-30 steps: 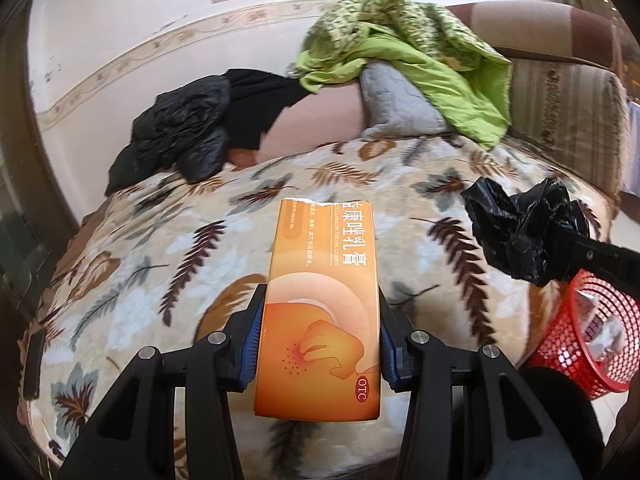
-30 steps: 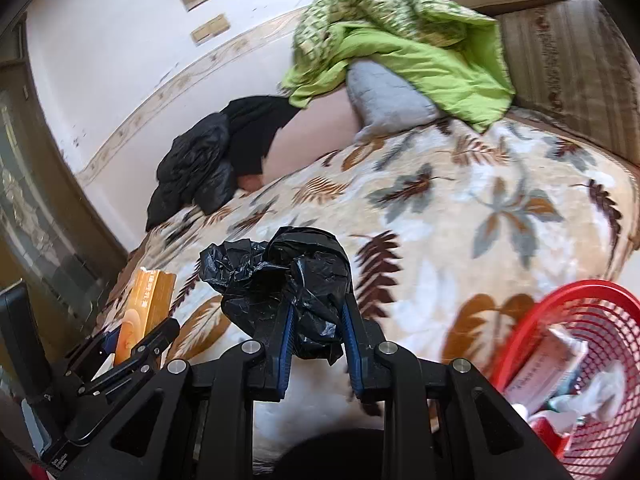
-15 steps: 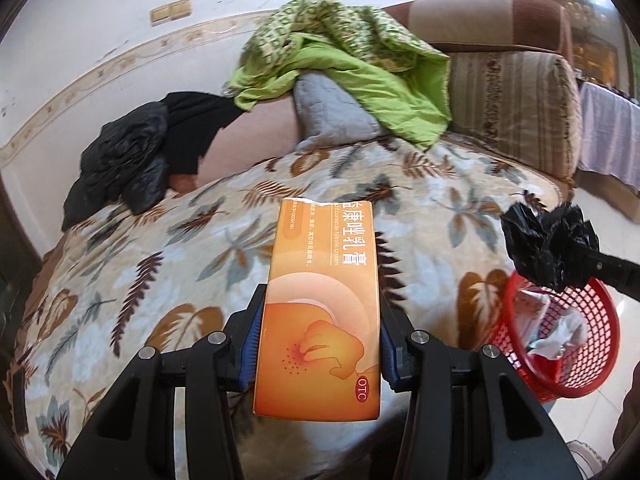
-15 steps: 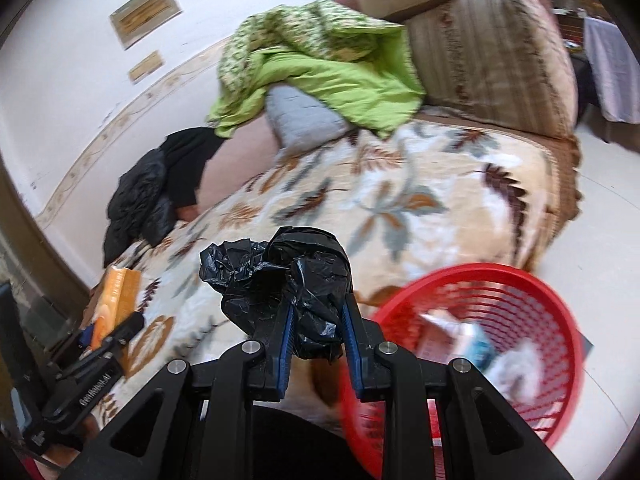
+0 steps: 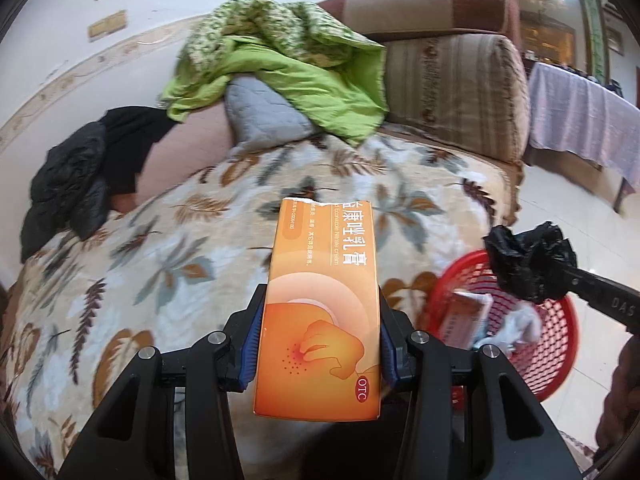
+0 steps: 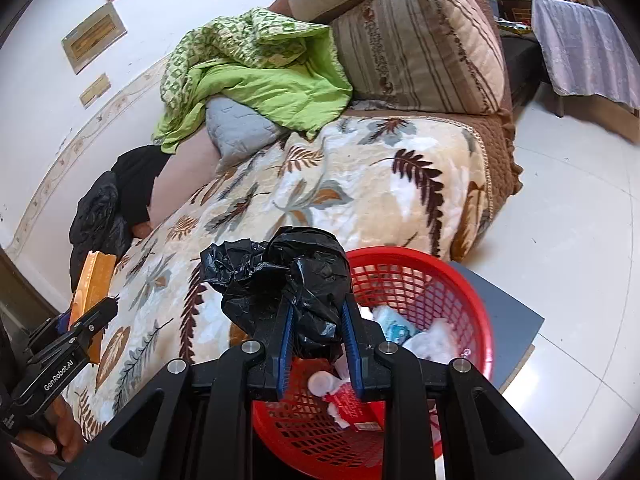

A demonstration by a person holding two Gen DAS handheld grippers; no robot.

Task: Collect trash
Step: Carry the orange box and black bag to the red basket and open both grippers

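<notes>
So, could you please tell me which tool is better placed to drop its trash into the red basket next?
The right tool. Its black plastic bag hangs over the red basket, whereas the left tool, gripping the orange box, is above the sofa blanket, beside the basket.

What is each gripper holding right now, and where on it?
The left gripper clamps the orange medicine box across its lower sides. The right gripper pinches the crumpled black plastic bag at its lower bunched part.

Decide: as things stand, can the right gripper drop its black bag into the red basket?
Probably yes: the right gripper holds the black bag right over the red basket, whose open top has nothing across it.
</notes>
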